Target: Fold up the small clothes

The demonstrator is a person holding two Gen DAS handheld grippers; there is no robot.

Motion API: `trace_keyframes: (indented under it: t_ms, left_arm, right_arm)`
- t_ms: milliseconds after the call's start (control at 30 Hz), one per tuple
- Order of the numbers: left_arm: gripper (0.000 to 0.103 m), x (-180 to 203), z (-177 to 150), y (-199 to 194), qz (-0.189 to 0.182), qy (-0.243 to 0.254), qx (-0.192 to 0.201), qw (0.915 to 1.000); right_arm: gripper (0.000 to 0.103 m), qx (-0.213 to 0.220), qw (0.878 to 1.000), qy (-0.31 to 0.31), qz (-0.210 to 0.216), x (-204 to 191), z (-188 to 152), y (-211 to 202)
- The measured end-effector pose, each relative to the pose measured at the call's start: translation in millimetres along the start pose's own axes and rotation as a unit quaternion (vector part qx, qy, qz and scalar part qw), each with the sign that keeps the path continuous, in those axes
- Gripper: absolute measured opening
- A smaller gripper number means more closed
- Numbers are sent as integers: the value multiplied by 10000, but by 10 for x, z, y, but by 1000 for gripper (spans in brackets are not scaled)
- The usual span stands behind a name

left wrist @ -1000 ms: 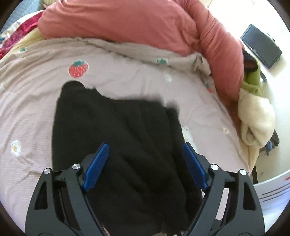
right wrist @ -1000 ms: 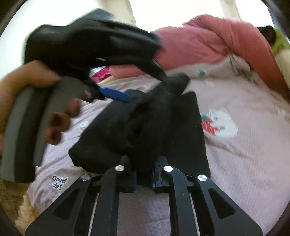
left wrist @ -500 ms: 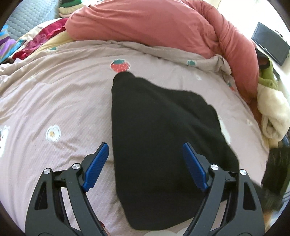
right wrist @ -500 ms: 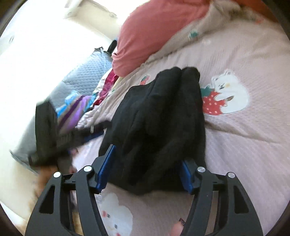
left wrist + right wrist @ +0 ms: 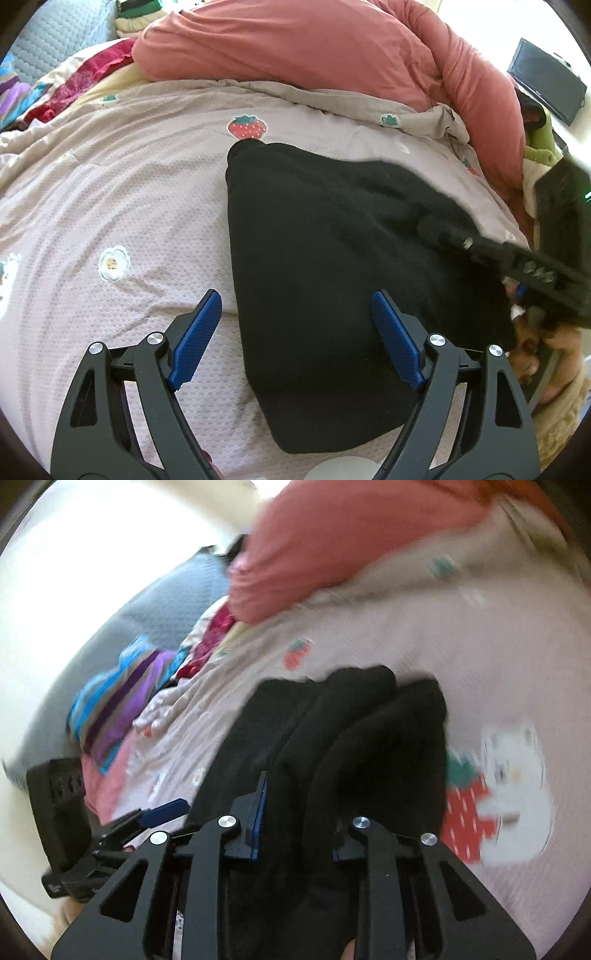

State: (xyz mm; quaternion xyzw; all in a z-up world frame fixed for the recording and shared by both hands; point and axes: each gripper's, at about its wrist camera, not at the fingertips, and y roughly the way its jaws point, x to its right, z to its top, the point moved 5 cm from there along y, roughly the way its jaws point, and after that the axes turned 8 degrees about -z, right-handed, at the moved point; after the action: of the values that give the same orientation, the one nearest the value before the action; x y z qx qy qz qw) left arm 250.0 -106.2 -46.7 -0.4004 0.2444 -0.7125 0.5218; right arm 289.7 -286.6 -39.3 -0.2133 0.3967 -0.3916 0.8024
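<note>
A black garment (image 5: 325,273) lies folded on the pale pink bedsheet (image 5: 110,206), its upper corner touching a strawberry print (image 5: 246,127). The left gripper (image 5: 295,339) hovers above its near edge with jaws spread wide and nothing between the blue pads (image 5: 195,336) (one pad over bare sheet, the other over the cloth). The right gripper (image 5: 295,834) comes in from the garment's right side; its jaws are closing with a thick fold of the black fabric bunched between them, though blur hides whether the pads press it yet. A salmon-pink duvet (image 5: 314,48) is heaped beyond
</note>
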Motion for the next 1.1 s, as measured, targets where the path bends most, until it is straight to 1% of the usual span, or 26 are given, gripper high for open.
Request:
trace_keyframes:
  t_ms: [67,133,200,267,300,367,400,467,567,633,767,867,967,1000,1100]
  left_arm:
    - [76,-15,0,-36,-11,-37,59,10000]
    - [76,-33,4,-56,-54,-82,81,9999]
    - [76,-30,-13,-41,-74,-74,27,9999]
    - [76,-19,-44,-7,-94,-48,-36,9999]
    - [76,-4,-55,11,-116,-43,-58,9999]
    - [76,30,-93,49,-187,-28,-116,9998]
    - [77,44,-104,61,-185,-15,-123,9998]
    - [77,75,-123,74,-188,4,-136,9997]
    - [77,99,-142,73,-238,-35,-141,9996]
    - [77,123,-167,63,-241,-17,-136,9996]
    - [77,158,-226,58,-257,14,-161,9995]
    - [77,188,-269,62,-256,42,-195,9995]
    - [77,219,-315,50,-233,81,-205,9995]
    - [77,226,-326,42,-229,86,-195,9995]
    - [77,231,-360,5,-252,43,-160,9995]
  right_arm:
    - [23,256,9989,-391,-1,-167,105,-82]
    - [23,419,9970,-654,32,-251,137,-120]
    - [23,380,9956,-804,-300,-185,88,-67]
    - [23,213,9960,-693,-522,-42,34,36]
    - [23,105,9968,-523,-601,78,-31,81]
    - [25,-23,9982,-175,-566,246,-135,119]
    - [30,-16,9984,-90,-555,318,-178,82]
    - [37,53,9975,5,-707,390,-242,40]
    - [38,106,9971,132,-742,441,-296,-24]
    - [41,119,9959,100,-886,444,-344,-80]
    - [43,222,9908,-189,-1325,355,-435,-186]
    - [43,253,9879,-272,-1507,332,-508,-273]
    - [43,224,9890,-192,-1451,354,-592,-389]
    - [45,192,9902,-120,-1375,346,-612,-416]
    - [45,156,9929,-17,-1180,305,-669,-495]
